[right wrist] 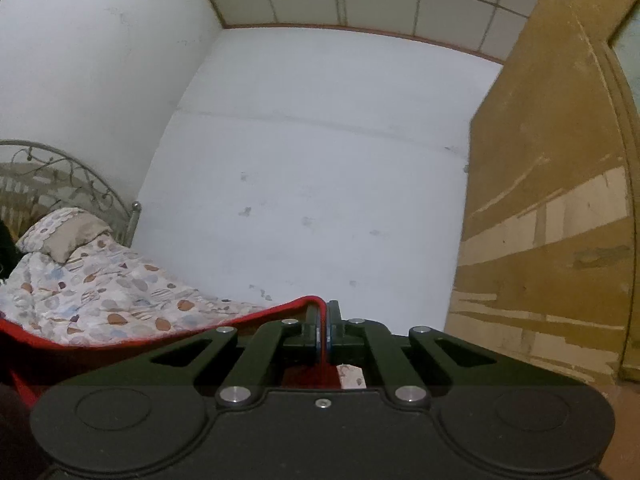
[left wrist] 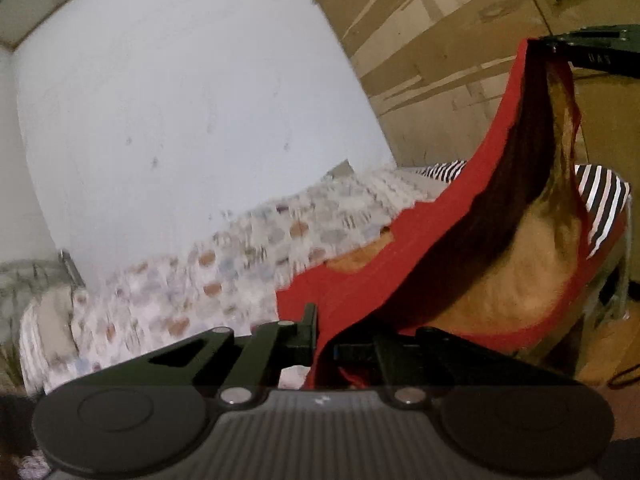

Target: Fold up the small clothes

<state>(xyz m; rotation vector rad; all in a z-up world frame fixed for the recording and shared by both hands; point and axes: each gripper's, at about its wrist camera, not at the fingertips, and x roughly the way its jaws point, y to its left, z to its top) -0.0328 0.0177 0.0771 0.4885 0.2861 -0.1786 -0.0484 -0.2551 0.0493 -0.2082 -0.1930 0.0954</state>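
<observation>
Both jaws pinch the red garment (left wrist: pixel 420 256): left gripper (left wrist: pixel 324 346) on one edge, right gripper (right wrist: pixel 324 330) on another, cloth slung in the air between them over the bed (right wrist: pixel 100 300). Looks light, limp, saggy; I'd keep holding edges. Striped cloth (left wrist: pixel 600 204) lies beyond, wardrobe (right wrist: pixel 552 220) farther right.

Bedroom in a home. Bed (right wrist: pixel 120 300) against a bare white wall (right wrist: pixel 320 180), covered with a patterned bedspread (left wrist: pixel 240 248) in brown and blue blotches. Pillow (right wrist: pixel 68 236) at the head, in front of a curved metal headboard (right wrist: pixel 60 176) with scrollwork. Tall brown wooden wardrobe (right wrist: pixel 552 240) to the right, veneer peeling in strips. Tiled panel ceiling (right wrist: pixel 360 0) overhead.
</observation>
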